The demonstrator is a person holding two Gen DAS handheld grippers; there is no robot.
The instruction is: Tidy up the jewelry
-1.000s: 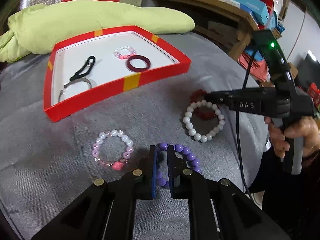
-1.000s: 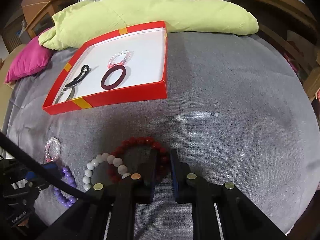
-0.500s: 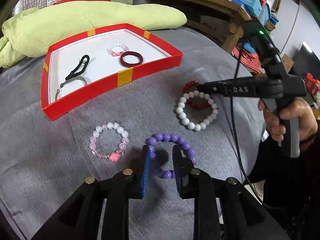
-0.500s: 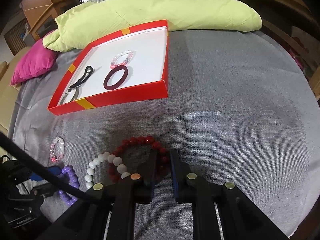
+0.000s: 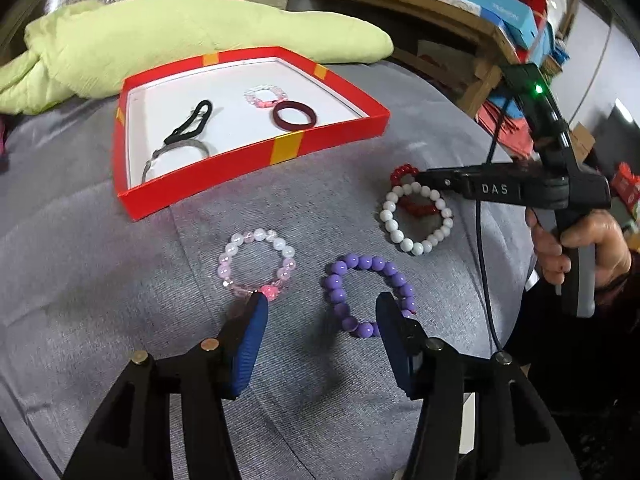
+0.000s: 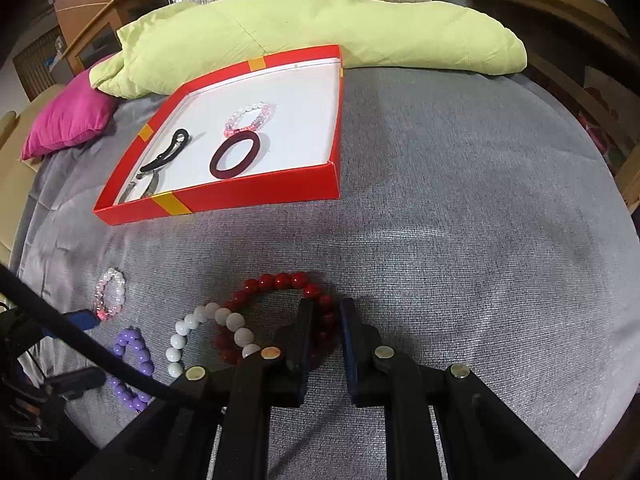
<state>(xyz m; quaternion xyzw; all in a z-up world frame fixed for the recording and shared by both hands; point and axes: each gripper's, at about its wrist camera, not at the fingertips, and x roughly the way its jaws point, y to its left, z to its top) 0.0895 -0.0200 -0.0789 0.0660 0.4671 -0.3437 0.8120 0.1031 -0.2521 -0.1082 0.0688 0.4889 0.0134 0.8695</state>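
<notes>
A red tray [image 5: 288,148] [image 6: 248,196] with a white floor holds a dark red ring [image 5: 295,115], a pink bead bracelet [image 5: 264,96], a black hair tie [image 5: 190,124] and a metal bangle [image 5: 176,152]. On the grey cloth lie a purple bracelet [image 5: 370,292], a pink-white bracelet [image 5: 256,266], a white bracelet [image 5: 416,220] and a red bracelet [image 6: 280,308]. My left gripper [image 5: 320,332] is open, just short of the purple bracelet. My right gripper [image 6: 325,332] is shut on the red bracelet, which overlaps the white one [image 6: 208,332].
A light green cushion [image 6: 304,28] lies behind the tray, a magenta cushion [image 6: 68,120] to its left. A wooden shelf with boxes [image 5: 492,12] stands at the right. The right gripper's black cable [image 5: 486,240] hangs by the cloth's right edge.
My left gripper has opened wide, let go of the purple bracelet and drawn back a little. My right gripper stays shut on the red bracelet.
</notes>
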